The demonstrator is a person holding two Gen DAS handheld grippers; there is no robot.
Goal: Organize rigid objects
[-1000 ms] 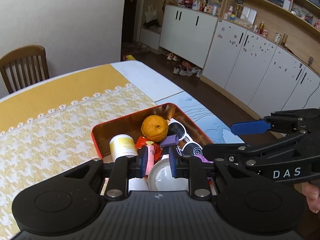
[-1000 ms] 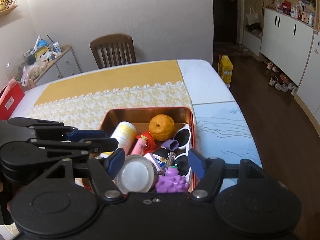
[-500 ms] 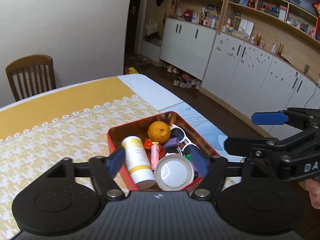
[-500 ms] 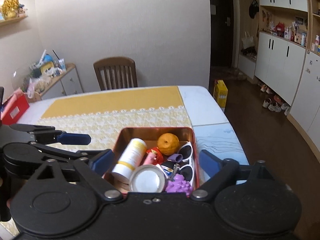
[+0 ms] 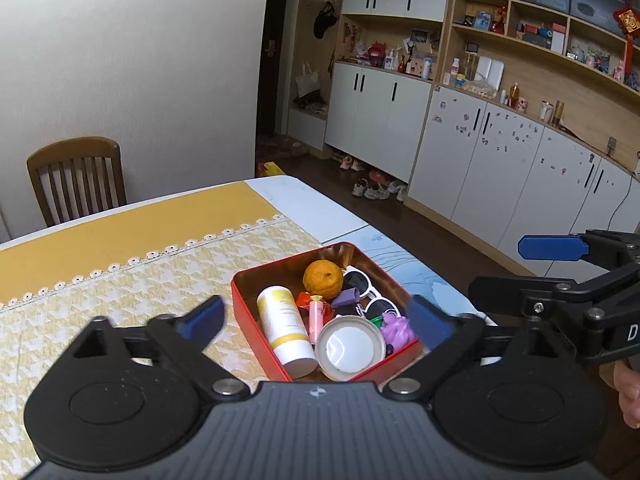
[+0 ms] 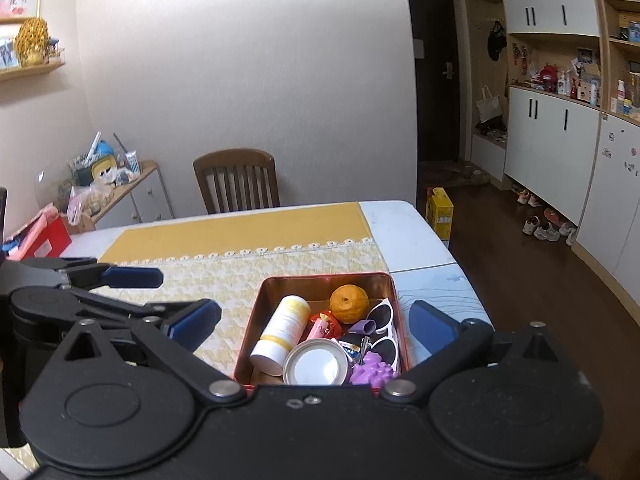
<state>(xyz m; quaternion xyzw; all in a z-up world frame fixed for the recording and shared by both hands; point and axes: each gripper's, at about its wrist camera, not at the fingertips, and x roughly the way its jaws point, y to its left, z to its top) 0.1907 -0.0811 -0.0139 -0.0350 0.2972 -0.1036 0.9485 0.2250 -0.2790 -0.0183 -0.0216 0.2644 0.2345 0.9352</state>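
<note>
Red metal tin (image 5: 256, 316) sits on the bench (image 5: 120, 240), near its right edge, on a yellow patterned cloth (image 5: 132, 292). Inside lie an orange (image 5: 322, 279), a white and yellow bottle (image 5: 285, 328), a round jar lid (image 5: 350, 347), white sunglasses (image 5: 368, 294) and a purple toy (image 5: 397, 326). Both the left gripper (image 5: 316, 320) and right gripper (image 6: 314, 322) hover above the tin, jaws spread wide, holding nothing.

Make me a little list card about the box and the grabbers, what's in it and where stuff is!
container: red metal tin on yellow patterned tablecloth
inside: orange fruit, white-and-yellow bottle, white sunglasses, purple grape toy, round metal lid
left hand-held gripper: open, empty
right hand-held gripper: open, empty
</note>
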